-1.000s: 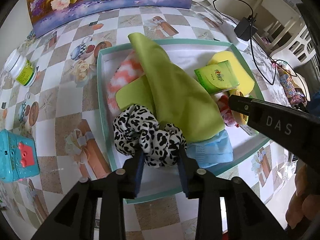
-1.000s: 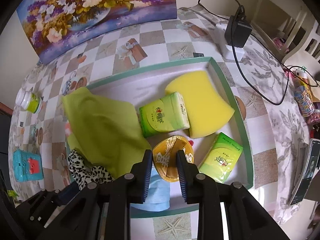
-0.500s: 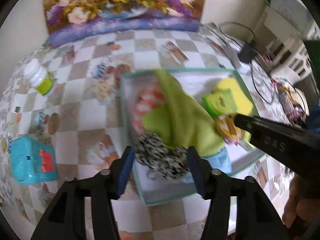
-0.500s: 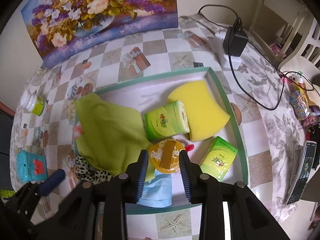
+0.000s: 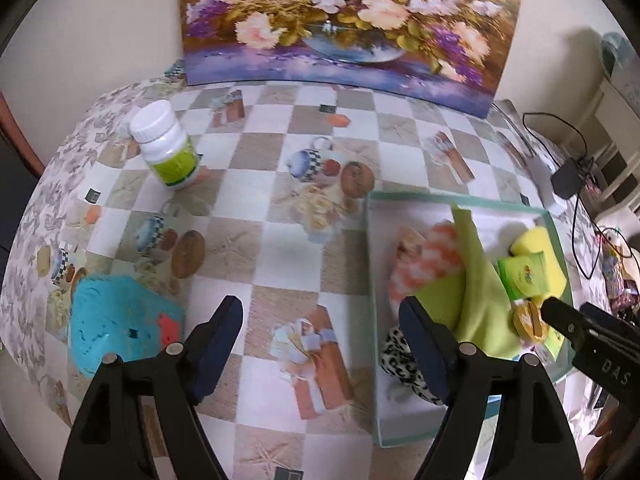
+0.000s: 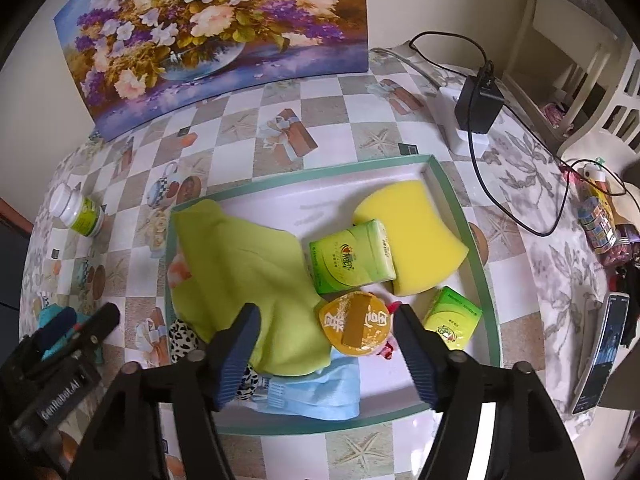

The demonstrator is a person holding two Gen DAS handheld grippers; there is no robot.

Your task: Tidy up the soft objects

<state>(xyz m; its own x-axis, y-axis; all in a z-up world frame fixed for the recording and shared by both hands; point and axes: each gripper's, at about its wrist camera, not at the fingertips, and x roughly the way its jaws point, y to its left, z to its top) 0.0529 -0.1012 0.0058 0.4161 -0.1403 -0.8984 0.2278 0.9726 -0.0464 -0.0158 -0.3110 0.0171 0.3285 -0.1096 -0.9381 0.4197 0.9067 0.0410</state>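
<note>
We hold both tongs spread wide and pinching nothing: the left gripper (image 5: 320,320) hovers over the checkered tablecloth (image 5: 280,184), with the teal tray (image 5: 370,240) just to its right and a turquoise box (image 5: 116,320) to its left. Between the fingers of the right gripper (image 6: 326,326) lies a round orange packet (image 6: 354,330) inside the tray, a lime-green cloth (image 6: 248,268) under its left finger, a blue face mask (image 6: 320,396) below, and a leopard-print scrunchie (image 6: 182,338) left of it.

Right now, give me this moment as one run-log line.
left gripper: open, over tablecloth | right gripper: open, above yellow pouch | leopard scrunchie: in tray | green cloth: in tray
</note>
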